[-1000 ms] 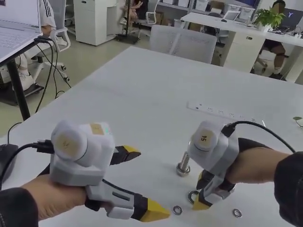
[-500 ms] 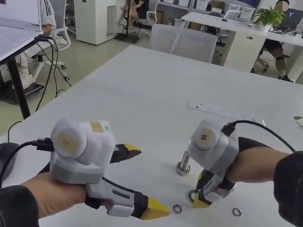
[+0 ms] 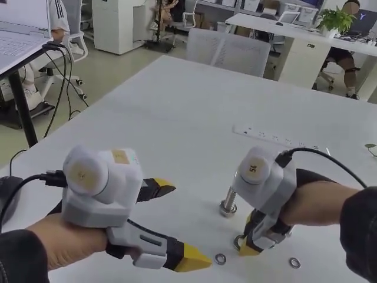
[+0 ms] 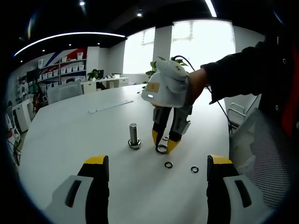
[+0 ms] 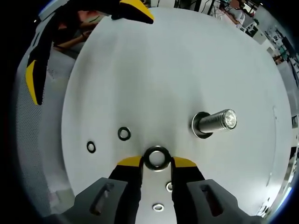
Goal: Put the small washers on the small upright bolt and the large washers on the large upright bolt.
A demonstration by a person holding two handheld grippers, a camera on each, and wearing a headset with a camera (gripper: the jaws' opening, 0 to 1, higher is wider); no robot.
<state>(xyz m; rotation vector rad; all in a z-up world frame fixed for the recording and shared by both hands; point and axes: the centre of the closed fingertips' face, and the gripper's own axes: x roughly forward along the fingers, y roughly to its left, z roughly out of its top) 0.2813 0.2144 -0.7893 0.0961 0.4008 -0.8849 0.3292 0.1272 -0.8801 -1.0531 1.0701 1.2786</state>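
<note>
Head view: one left gripper [image 3: 177, 223] is held low over the white table [image 3: 177, 106], jaws spread wide and empty. One right gripper [image 3: 246, 246] points down at the table, its tips closed against one large washer [image 3: 238, 242] that lies on the surface. One upright bolt [image 3: 228, 201] stands just beside it. Two small washers [image 3: 220, 259] lie flat near the gripper tips. One power strip [image 3: 277, 140] lies well beyond the bolt.

Left gripper view: the left gripper [image 4: 158, 162] is wide open. The right gripper [image 4: 164, 143] clamps the large washer [image 4: 161, 149] near the upright bolt [image 4: 134, 136]. Two small washers [image 4: 168, 164] lie in front.

Right gripper view: the right gripper [image 5: 156, 162] pinches the large washer [image 5: 156, 157] between both tips. The upright bolt [image 5: 212, 122] stands apart from it. Four small washers [image 5: 124, 133] lie loose on the table [image 5: 177, 60].
</note>
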